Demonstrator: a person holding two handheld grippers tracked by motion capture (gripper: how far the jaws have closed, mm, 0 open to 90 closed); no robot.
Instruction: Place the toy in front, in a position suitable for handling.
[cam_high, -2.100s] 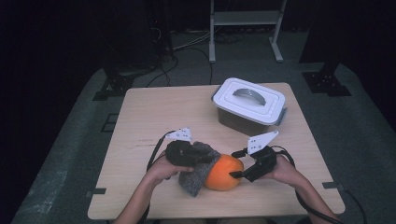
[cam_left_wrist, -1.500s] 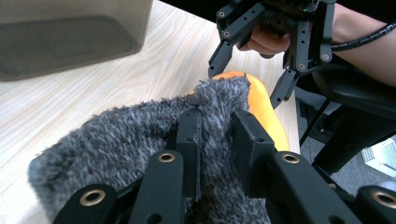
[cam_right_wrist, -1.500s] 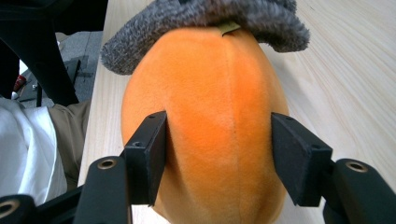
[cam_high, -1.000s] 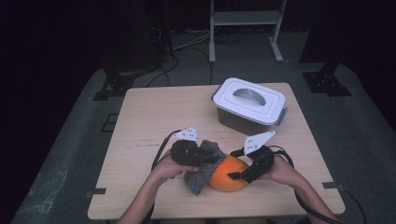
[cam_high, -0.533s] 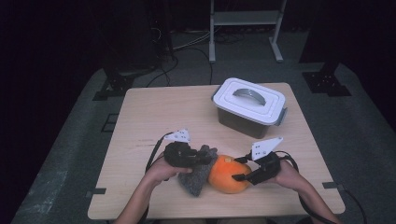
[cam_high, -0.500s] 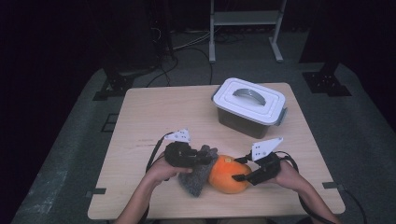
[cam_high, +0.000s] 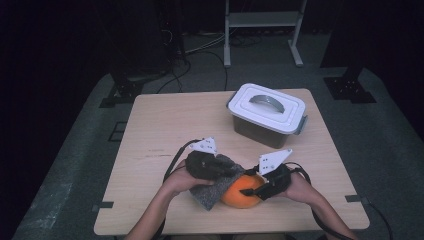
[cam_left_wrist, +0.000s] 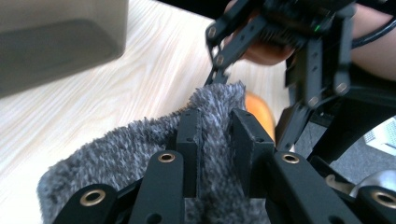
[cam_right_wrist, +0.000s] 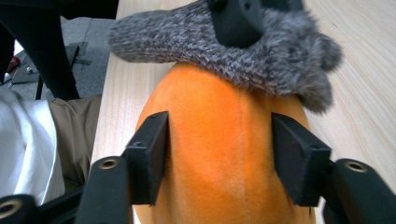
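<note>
Left gripper (cam_left_wrist: 212, 135) clamped a grey fuzzy cloth (cam_left_wrist: 140, 144) draped over an orange plush ball (cam_right_wrist: 224, 154) near the counter's (cam_high: 165, 120) front edge; right gripper (cam_right_wrist: 219, 154), jaws just reopening slightly, straddled the ball. Behind stood a lidded white bin (cam_high: 267, 112). No legible writing appeared.

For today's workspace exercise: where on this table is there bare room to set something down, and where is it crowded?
Free: the table's whole left half, left of the lidded box, and the far left corner. Crowded: the near middle, where the grey cloth, the orange plush ball and both hands meet.
</note>
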